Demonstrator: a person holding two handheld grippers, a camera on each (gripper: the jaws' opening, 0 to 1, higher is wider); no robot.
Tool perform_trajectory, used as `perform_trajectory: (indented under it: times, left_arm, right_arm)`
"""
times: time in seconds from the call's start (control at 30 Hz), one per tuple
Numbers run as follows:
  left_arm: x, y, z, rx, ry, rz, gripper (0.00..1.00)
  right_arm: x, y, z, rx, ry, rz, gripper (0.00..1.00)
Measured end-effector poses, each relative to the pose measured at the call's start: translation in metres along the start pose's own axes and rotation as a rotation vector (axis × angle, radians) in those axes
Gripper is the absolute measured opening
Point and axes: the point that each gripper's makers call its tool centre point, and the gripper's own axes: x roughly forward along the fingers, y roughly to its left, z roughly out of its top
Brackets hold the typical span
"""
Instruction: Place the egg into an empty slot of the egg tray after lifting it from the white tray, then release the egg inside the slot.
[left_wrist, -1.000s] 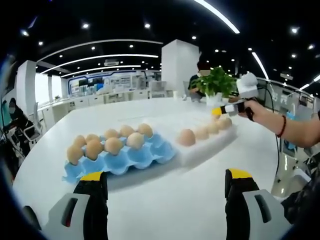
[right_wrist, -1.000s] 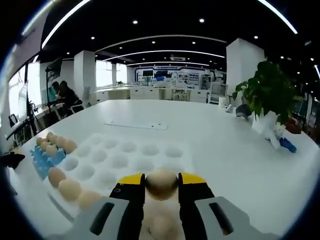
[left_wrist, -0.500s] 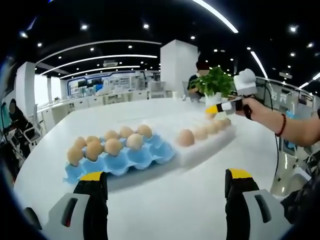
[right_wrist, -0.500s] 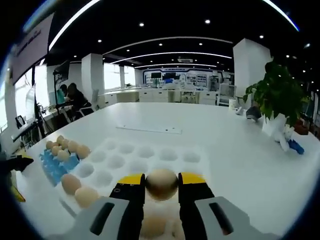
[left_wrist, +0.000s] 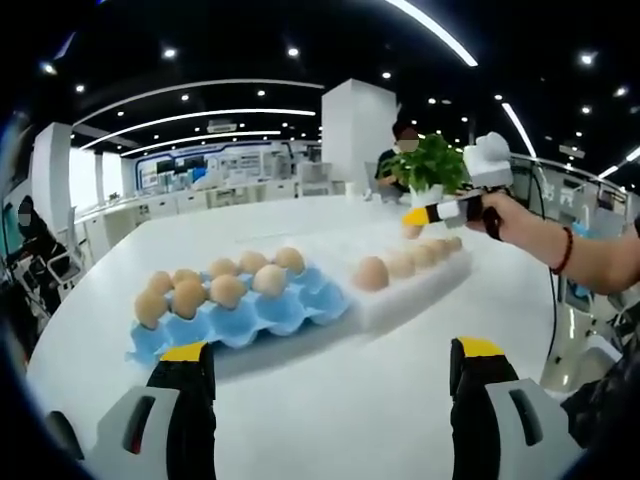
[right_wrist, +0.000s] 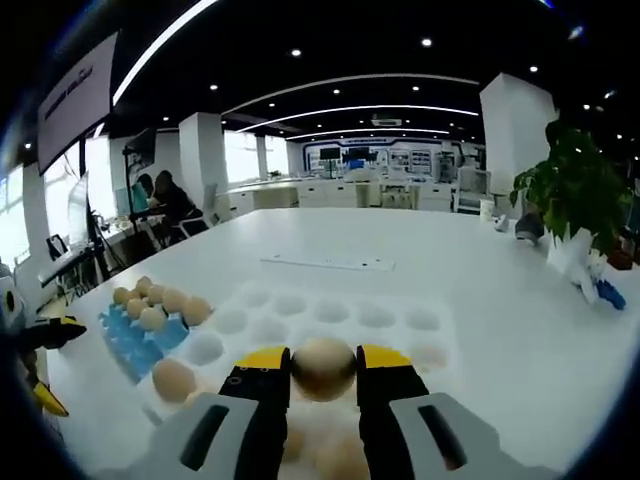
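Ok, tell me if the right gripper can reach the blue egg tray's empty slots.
Probably yes: the right gripper, shut on the egg, is lifted over the white tray, and nothing stands between it and the blue egg tray.

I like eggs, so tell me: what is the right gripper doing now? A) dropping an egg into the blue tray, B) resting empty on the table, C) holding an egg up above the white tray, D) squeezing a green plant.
C: the right gripper is shut on an egg, which sits between its yellow-tipped fingers above the white tray.
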Motion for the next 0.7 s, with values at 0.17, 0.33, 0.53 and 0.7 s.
perform_trajectory:
  times: [0.17,0.33,0.53,0.7]
  left_arm:
    - [-0.001,0.000,-0.002,-0.003,0.002,0.001,1.00]
    - [-0.001,0.000,-0.002,-0.004,0.000,-0.001,1.00]
    - [-0.001,0.000,-0.001,0.001,0.000,0.000,1.00]
    - [-0.003,0.002,0.003,0.000,-0.010,0.006,1.00]
  right_arm:
    - [0.001,0.010,0.000,-0.014,-0.005,0.017,0.27]
    - [0.001,0.028,0.004,-0.027,-0.027,0.064,0.27]
    - [0.006,0.047,0.009,-0.032,-0.038,0.107,0.27]
    - [0.009,0.057,0.012,-0.038,-0.039,0.128,0.27]
